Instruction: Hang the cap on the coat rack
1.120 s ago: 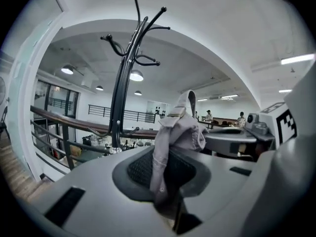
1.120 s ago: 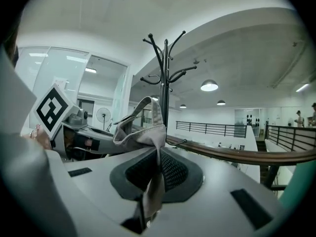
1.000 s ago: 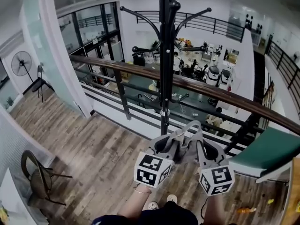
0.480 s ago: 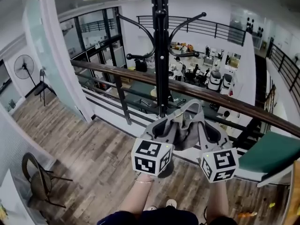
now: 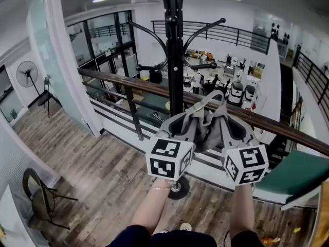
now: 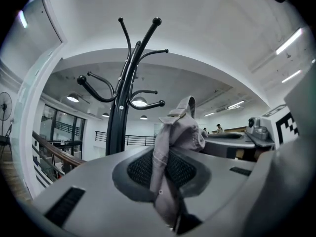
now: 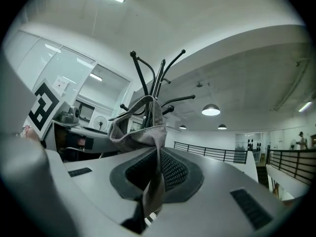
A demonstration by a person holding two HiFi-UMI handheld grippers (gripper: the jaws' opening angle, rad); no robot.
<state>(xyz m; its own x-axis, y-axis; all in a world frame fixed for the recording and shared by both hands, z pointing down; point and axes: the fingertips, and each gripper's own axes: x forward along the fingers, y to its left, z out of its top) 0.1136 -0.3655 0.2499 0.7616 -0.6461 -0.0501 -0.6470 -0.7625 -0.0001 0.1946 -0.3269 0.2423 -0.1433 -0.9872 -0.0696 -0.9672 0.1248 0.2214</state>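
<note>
A tall black coat rack [image 5: 174, 60] with curved ball-tipped hooks stands right in front of me, before the railing. I hold a crumpled grey cap [image 5: 205, 123] up between both grippers, close to the pole and below the hooks. My left gripper [image 5: 181, 127] is shut on one side of the cap [image 6: 174, 137]. The right gripper [image 5: 232, 130] is shut on the cap's [image 7: 143, 130] other side. In the left gripper view the rack [image 6: 122, 107] rises to the left, past the cap's strap. The right gripper view shows the rack's hooks [image 7: 157, 83] just behind the cap.
A wooden handrail [image 5: 128, 84] on a dark metal railing runs across behind the rack, with an open office floor far below. The rack's round base [image 5: 179, 188] sits on the wood floor. A green-topped surface [image 5: 293, 171] is at right, a chair [image 5: 38, 199] at lower left.
Both grippers have risen with the cap, toward the rack's pole and nearer its hooks. Both grips on the cap look unchanged.
</note>
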